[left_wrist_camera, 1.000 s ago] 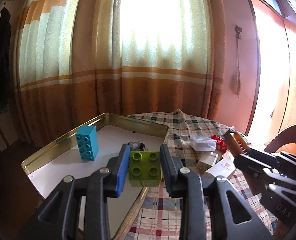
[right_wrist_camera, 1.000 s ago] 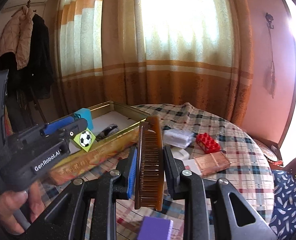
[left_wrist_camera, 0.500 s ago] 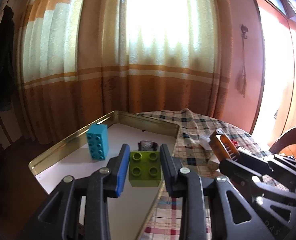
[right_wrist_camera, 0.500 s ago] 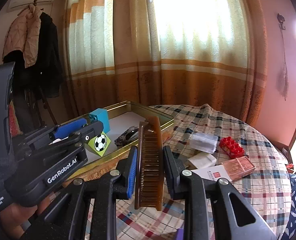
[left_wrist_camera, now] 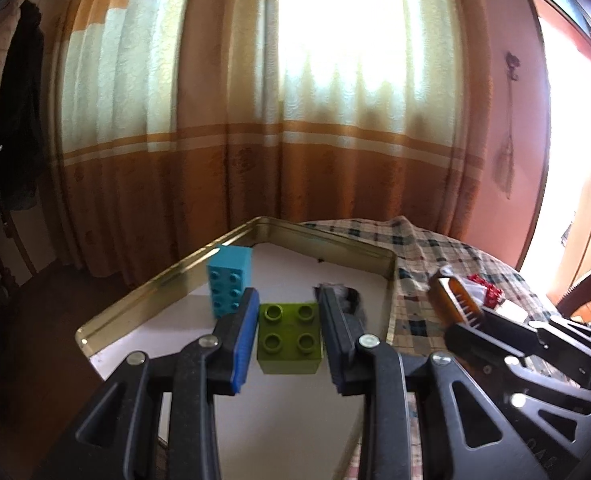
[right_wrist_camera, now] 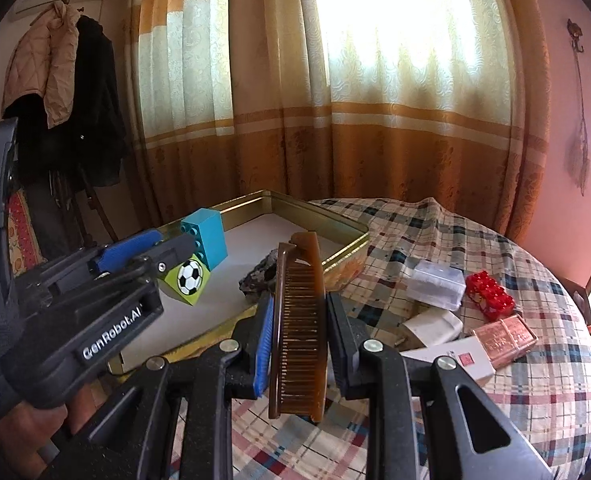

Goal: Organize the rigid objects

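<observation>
Over the tray (left_wrist_camera: 143, 300), the left gripper (left_wrist_camera: 289, 334) squeezes a green block (left_wrist_camera: 289, 338); the right gripper (right_wrist_camera: 299, 334) pinches a comb (right_wrist_camera: 299, 320).

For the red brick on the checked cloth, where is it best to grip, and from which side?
Grip the red brick across its two long flat sides, coming from above. The studs face up and it lies flat with free cloth around it, though the clear box lies close on its left.
</observation>
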A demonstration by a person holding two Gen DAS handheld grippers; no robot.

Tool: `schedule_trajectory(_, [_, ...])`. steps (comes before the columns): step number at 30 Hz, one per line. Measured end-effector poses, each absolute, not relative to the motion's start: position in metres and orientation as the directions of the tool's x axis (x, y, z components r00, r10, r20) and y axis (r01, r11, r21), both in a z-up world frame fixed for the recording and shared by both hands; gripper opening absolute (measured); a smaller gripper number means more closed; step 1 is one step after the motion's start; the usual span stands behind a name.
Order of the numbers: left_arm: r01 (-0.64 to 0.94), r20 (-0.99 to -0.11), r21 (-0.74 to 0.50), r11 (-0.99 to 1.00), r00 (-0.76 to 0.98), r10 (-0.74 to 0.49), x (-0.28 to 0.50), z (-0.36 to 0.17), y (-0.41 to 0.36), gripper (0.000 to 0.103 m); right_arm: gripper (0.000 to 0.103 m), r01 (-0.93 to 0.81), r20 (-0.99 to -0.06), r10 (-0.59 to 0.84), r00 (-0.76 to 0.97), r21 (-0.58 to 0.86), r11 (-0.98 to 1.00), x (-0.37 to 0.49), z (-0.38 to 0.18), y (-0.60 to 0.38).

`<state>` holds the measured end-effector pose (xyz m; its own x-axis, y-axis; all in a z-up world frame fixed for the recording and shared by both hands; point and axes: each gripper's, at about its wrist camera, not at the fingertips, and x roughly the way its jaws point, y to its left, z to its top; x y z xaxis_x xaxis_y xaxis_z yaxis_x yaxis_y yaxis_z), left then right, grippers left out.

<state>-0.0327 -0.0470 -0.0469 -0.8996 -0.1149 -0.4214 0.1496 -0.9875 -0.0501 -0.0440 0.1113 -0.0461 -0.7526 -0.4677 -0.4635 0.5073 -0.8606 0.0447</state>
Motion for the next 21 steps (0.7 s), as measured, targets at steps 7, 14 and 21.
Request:
schedule_trajectory(7, [0.224,-0.478,-0.018,-0.974,-0.858,-0.189,-0.057,-0.041,-0.080,0.030,0.027,0.539,-0.497,-0.491,-0.715,0.056,-0.841,-0.069,-0.039,0.090])
schedule_trajectory(14, [0.253,-0.591,0.005,-0.967,-0.780,-0.207,-0.085,-0.051,-0.108,0.030,0.028,0.583,-0.552,-0.514,-0.656,0.060,-0.810,-0.096,-0.039,0.051])
schedule_trajectory(21, [0.286,-0.655,0.047,-0.957,-0.714,-0.246,-0.099,-0.064,-0.123,0.032,0.028,0.636,-0.612,-0.520,-0.595,0.037,-0.771,-0.106,-0.051,0.006])
